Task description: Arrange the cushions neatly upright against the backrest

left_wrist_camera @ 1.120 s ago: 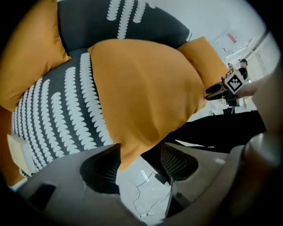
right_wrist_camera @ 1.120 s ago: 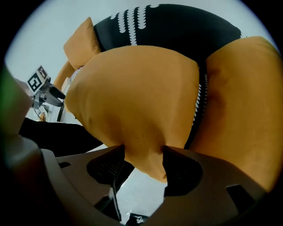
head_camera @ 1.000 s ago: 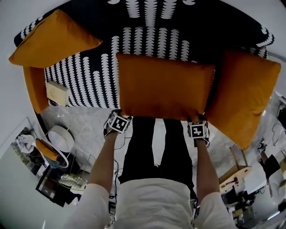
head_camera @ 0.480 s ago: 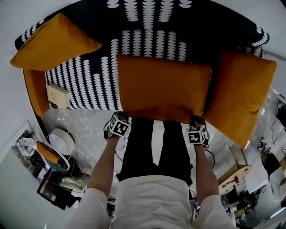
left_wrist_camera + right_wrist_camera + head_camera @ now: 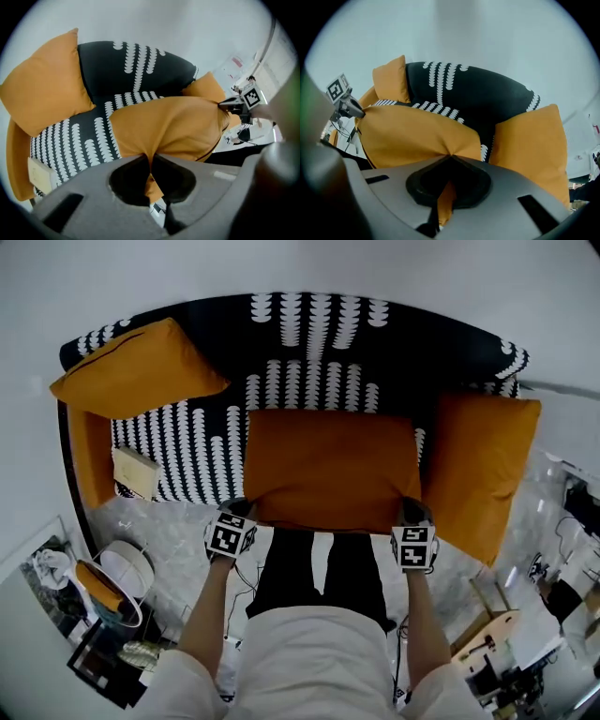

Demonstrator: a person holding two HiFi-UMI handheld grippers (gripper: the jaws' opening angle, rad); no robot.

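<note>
The left gripper (image 5: 151, 158) has its jaws pressed together on a fold of orange cloth at the near left corner of the middle cushion (image 5: 328, 465); they have just been closing. The right gripper (image 5: 450, 158) is closed in the same way on the near right corner. This cushion is over the seat of the black sofa with the white pattern (image 5: 309, 343), between the two other orange cushions. The left cushion (image 5: 136, 367) leans at the far left end of the backrest. The right cushion (image 5: 478, 470) stands tilted at the right end. A pale flat box (image 5: 136, 472) lies on the seat at the left. For print, each gripper's cube (image 5: 230, 535) shows only black-and-white square markers.
</note>
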